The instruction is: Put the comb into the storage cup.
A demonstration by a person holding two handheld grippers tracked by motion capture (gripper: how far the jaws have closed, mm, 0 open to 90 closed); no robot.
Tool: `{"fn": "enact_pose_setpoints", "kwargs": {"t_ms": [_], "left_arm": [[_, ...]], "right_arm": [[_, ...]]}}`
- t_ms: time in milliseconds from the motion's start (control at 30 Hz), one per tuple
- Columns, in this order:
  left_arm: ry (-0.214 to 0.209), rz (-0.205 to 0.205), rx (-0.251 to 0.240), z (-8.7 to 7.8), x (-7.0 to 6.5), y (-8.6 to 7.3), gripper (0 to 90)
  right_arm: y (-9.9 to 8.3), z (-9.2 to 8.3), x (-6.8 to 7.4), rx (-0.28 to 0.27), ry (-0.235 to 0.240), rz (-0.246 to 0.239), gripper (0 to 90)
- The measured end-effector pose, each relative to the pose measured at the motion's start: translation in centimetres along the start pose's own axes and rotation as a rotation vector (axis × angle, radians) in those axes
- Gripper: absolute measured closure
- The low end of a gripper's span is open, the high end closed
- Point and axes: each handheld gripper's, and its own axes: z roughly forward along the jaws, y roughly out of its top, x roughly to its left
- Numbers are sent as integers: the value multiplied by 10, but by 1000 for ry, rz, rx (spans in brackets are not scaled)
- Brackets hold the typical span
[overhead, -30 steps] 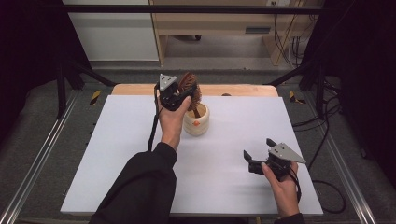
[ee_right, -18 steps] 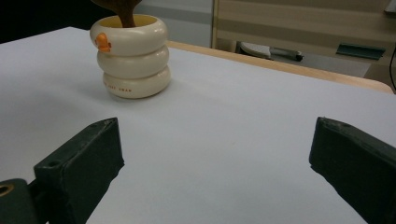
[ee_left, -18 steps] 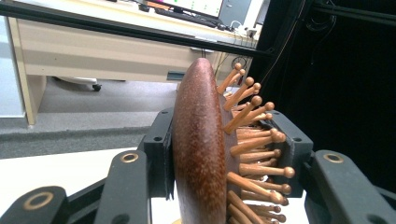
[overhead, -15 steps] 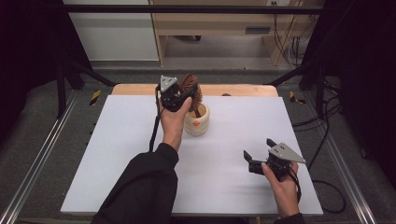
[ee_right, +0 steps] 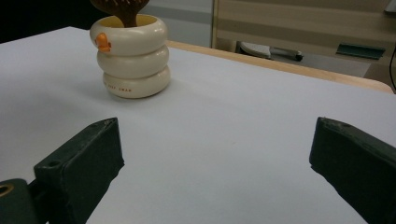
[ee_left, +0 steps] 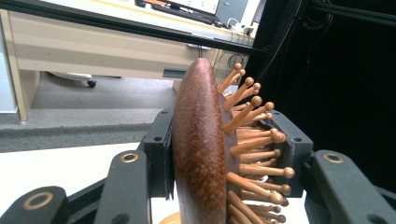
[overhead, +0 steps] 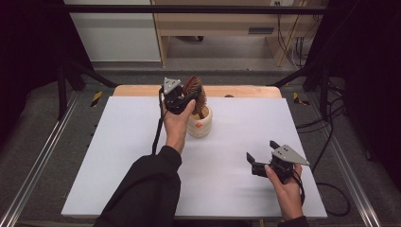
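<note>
Nothing had shifted between the earlier high views and this moment: both hands sat where they were, and the left gripper [overhead: 185, 97] kept its jaws clamped on the head of the wooden hairbrush [ee_left: 205, 154], one pad against the smooth brown back and the other among the ball-tipped pins. Seen from the high view, the brush head stood just above the cream, ring-stacked holder [overhead: 200, 124] at the far middle of the white table [overhead: 118, 156], with its handle reaching down into the holder's mouth. Such stillness suggested a pause with the brush either seated or about to be lifted, and I could not tell which; the hold itself looked firm. At the near right, the right gripper [overhead: 265, 153] hovered low over the table with its jaws wide apart and nothing between them, pointed toward the holder and well apart from it.
</note>
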Motion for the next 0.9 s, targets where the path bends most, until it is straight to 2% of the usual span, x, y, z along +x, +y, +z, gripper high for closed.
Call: {"fn": "enact_pose_setpoints", "kwargs": {"t_ms": [533,667,900], "left_arm": [[-8,-1,1,2,-2,-3,502],[-10,-19,-6,2,-1,-3,502],[-10,-23,-8,2,0,-3,502]], "right_arm": [[0,0,0,1,3,-1,30],[0,0,0,-1,3,-7,30],[0,0,0,1,4,-6,30]]}}
